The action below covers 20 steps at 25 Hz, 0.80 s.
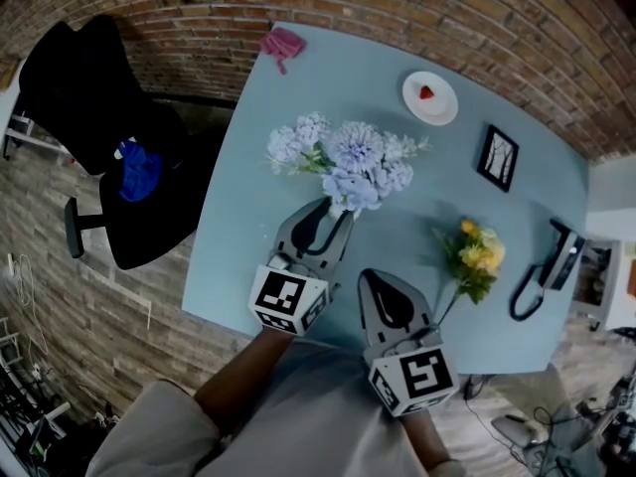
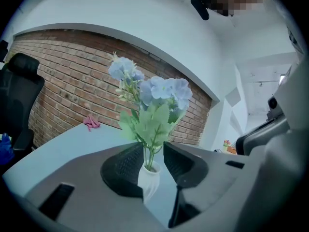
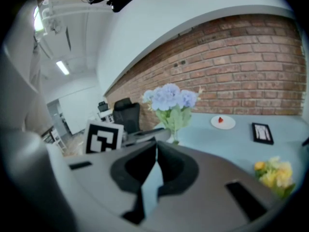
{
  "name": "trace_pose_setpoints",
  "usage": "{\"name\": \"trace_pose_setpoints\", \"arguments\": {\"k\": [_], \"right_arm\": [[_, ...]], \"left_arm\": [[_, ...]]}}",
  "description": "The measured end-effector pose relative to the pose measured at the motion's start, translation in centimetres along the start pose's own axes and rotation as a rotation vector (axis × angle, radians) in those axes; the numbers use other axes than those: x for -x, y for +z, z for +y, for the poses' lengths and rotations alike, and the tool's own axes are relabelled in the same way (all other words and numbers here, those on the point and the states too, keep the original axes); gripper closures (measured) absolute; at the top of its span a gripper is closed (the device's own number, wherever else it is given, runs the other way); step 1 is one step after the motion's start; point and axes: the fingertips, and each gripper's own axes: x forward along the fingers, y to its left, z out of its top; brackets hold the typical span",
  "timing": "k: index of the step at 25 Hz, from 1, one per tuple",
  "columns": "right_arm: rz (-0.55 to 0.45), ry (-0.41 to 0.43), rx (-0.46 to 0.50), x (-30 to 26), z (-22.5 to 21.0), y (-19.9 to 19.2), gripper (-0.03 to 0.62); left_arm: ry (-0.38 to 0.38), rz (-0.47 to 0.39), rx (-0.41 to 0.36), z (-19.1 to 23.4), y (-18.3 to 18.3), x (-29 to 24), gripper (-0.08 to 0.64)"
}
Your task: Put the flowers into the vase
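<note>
Lower centre of the head view: right gripper (image 1: 374,277), tongs pinched together and holding nothing, sits over the near table (image 1: 248,266) edge. We read it as idle, free to fetch a stem. Just left of it is the left gripper (image 1: 336,213), tongs wide and straddling the white vase (image 2: 148,179). A gap shows beside the vase, so no squeeze; probably guarding against tipping. Blue flowers (image 1: 350,157) already stand in that vase, mid frame. Yellow flowers (image 1: 475,254) lie flat at centre right, well apart from the vase, stem end nearest the right gripper. We judge this bunch is left to place. Far upper right: plate (image 1: 429,98) and picture frame (image 1: 497,157), not involved.
</note>
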Motion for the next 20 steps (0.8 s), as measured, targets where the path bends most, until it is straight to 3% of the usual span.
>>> {"name": "trace_pose_setpoints", "arguments": {"k": [5,11,20], "right_arm": [[-0.016,0.001,0.003,0.5,0.2,0.1,0.569],[-0.039,-0.004,0.015,1.2,0.5,0.3,0.569],[-0.085,-0.010,0.029,3.1,1.3,0.6,0.569]], "left_arm": [[0.003,0.009,0.011,-0.2,-0.3,0.7,0.434],[-0.004,0.003,-0.035,-1.0,0.1,2.0,0.532],[-0.040,0.016,0.003,-3.4,1.2,4.4,0.548]]}}
